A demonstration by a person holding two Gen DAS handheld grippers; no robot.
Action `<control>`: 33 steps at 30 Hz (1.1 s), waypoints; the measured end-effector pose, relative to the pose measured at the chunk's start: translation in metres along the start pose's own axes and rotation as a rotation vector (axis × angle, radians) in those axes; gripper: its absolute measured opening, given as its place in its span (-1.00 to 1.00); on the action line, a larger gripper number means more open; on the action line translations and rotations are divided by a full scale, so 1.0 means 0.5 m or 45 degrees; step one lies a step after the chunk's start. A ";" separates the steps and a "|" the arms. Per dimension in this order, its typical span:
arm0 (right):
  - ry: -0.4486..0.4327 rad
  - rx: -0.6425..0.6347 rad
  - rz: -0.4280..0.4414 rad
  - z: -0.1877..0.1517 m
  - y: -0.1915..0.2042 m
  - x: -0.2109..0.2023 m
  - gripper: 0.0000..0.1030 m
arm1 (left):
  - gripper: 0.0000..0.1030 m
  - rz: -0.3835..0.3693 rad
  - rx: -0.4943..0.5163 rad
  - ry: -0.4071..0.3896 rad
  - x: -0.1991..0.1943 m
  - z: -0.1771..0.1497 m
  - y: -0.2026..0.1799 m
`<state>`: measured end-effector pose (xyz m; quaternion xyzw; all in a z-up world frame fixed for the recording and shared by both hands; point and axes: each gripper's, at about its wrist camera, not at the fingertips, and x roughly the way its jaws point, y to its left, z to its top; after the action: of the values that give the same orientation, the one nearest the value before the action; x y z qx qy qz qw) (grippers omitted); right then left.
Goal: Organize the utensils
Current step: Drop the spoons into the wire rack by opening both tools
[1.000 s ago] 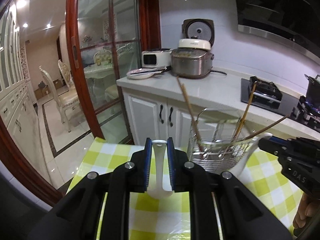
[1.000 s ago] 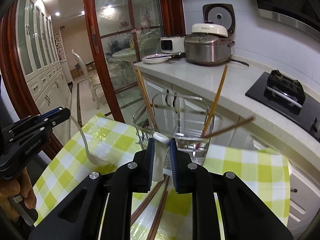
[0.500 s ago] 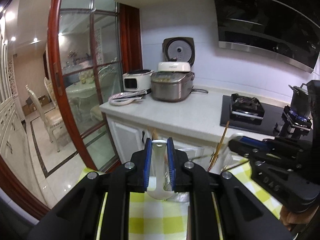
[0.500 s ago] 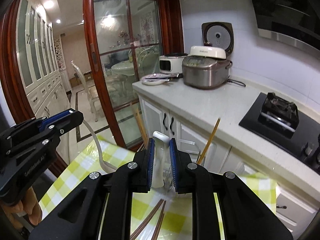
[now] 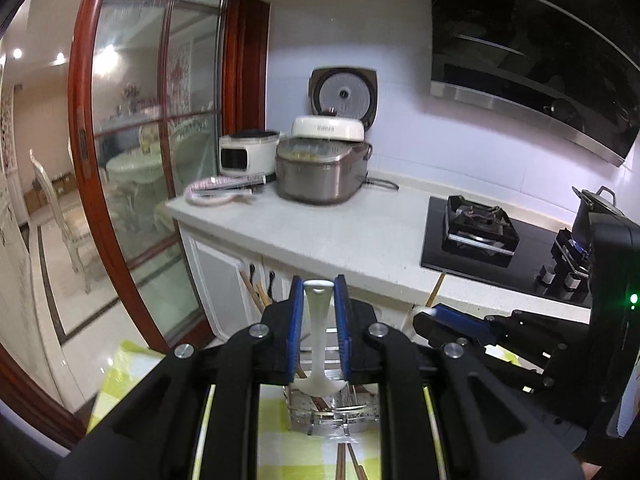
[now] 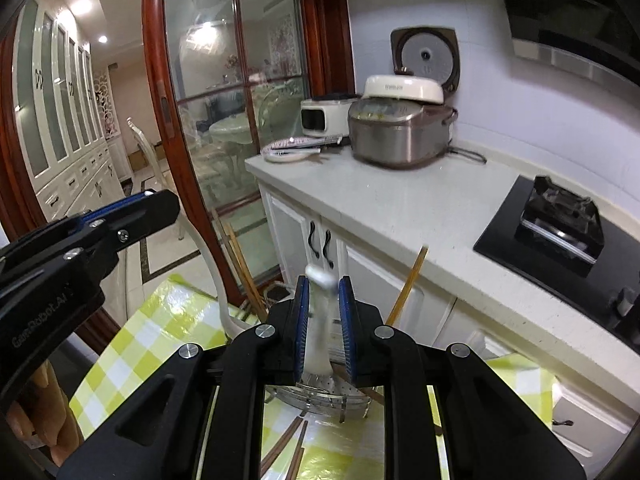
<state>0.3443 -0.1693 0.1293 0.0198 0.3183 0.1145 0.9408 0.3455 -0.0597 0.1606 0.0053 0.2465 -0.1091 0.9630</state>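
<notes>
Above the checked cloth (image 5: 276, 452), the left gripper (image 5: 318, 332) has its jaws clamped on a white spoon (image 5: 318, 344), handle pointing up and away, bowl hanging down over the wire utensil basket (image 5: 332, 416). The right gripper (image 6: 323, 328) likewise grips a second white spoon (image 6: 318, 320), its long axis along the fingers, handle end uppermost.

My left gripper (image 5: 318, 332) is clamped on a white spoon (image 5: 318, 344), handle up between the blue pads (image 5: 297, 332). Below: wire utensil holder (image 5: 332, 412) on the yellow-checked cloth (image 5: 280, 440), chopsticks (image 5: 346, 460) lying before it. My right gripper (image 5: 430, 316) sits just right.
</notes>
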 end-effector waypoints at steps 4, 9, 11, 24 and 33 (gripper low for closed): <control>0.026 0.002 0.002 -0.015 -0.006 0.031 -0.67 | -0.71 -0.003 -0.040 0.069 0.050 -0.033 0.018; 0.043 0.013 -0.002 -0.030 -0.015 0.054 -0.66 | -0.57 0.010 -0.047 0.138 0.096 -0.067 0.029; 0.042 0.025 0.006 -0.035 -0.019 0.052 -0.66 | -0.47 0.019 -0.051 0.140 0.098 -0.077 0.036; -0.119 0.159 0.097 -0.088 -0.033 -0.077 -0.09 | -0.06 0.137 -0.070 0.062 -0.024 -0.153 0.077; -0.055 0.283 0.173 -0.259 -0.031 -0.109 0.12 | -0.03 0.161 -0.075 0.111 -0.089 -0.298 0.094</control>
<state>0.2272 -0.2013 0.0566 0.1480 0.3066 0.1413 0.9296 0.2466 0.0051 0.0488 -0.0029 0.2904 -0.0404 0.9561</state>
